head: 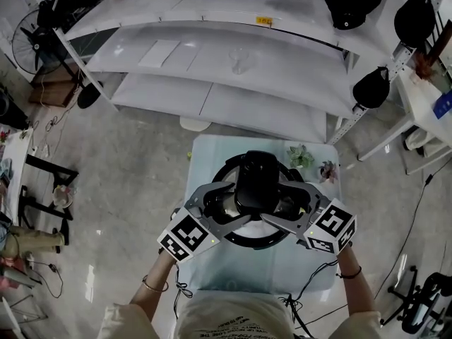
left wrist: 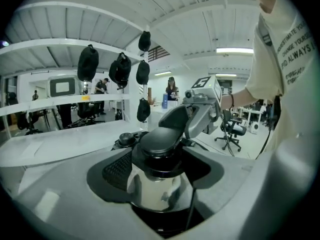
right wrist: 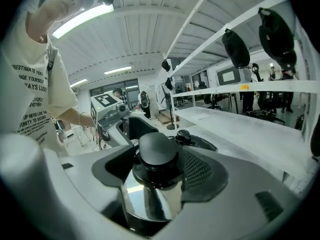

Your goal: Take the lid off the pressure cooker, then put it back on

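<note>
The pressure cooker stands on a small pale table, its steel lid on and topped by a black handle. My left gripper reaches in from the lower left and my right gripper from the lower right. Both straddle the handle from opposite sides. In the left gripper view the black knob sits between the wide jaws of the left gripper, with gaps on both sides. The right gripper likewise stands open around the knob.
Two small potted plants sit at the table's far right corner. White shelves with hanging black caps rise beyond the table. A fan stands at the far left, an office chair at the lower right.
</note>
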The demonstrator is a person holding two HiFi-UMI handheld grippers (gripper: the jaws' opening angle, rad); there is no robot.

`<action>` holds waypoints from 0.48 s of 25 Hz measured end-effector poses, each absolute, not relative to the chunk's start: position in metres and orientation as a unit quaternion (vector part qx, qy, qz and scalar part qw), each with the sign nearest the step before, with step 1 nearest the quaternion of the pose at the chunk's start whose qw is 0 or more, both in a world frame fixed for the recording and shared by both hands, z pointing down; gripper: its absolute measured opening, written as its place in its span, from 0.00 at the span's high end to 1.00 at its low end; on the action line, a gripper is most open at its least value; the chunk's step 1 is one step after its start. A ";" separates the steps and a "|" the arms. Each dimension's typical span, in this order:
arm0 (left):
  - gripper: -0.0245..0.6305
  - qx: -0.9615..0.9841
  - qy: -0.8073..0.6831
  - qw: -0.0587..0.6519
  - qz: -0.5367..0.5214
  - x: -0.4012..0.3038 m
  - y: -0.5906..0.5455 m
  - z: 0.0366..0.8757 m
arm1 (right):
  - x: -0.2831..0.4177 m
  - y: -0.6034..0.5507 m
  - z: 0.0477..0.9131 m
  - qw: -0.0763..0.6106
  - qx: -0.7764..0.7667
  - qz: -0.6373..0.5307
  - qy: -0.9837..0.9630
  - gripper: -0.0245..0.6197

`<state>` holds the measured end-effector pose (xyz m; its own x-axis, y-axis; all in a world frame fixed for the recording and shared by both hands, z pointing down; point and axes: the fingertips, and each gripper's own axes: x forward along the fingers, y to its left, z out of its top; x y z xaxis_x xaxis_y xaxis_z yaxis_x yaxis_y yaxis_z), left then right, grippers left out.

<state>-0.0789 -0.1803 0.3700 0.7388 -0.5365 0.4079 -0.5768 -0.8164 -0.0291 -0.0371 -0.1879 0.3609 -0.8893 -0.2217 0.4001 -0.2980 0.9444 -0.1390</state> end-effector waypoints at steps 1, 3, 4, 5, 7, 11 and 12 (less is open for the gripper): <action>0.48 0.929 -0.308 0.052 0.200 -0.081 -0.178 0.370 | -0.035 -0.186 0.360 0.191 0.139 0.098 -0.967 0.49; 0.48 0.923 -0.328 0.051 0.195 -0.084 -0.173 0.369 | -0.030 -0.185 0.359 0.185 0.155 0.095 -0.966 0.52; 0.48 0.920 -0.338 0.052 0.192 -0.086 -0.172 0.369 | -0.027 -0.185 0.358 0.181 0.167 0.094 -0.965 0.56; 0.49 0.916 -0.350 0.052 0.189 -0.088 -0.169 0.368 | -0.024 -0.185 0.357 0.176 0.180 0.095 -0.963 0.61; 0.55 0.908 -0.374 0.050 0.182 -0.092 -0.164 0.366 | -0.018 -0.182 0.355 0.163 0.205 0.099 -0.960 0.66; 0.75 0.895 -0.407 0.043 0.175 -0.098 -0.153 0.363 | -0.008 -0.173 0.354 0.138 0.236 0.109 -0.956 0.79; 0.77 0.894 -0.412 0.044 0.172 -0.098 -0.150 0.363 | -0.007 -0.169 0.354 0.135 0.239 0.109 -0.955 0.81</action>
<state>-0.0983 -0.1501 0.3630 0.6006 -0.7217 0.3441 -0.7519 -0.6562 -0.0637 -0.0066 -0.1691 0.3544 -0.8492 -0.4281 0.3092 -0.4866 0.8618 -0.1433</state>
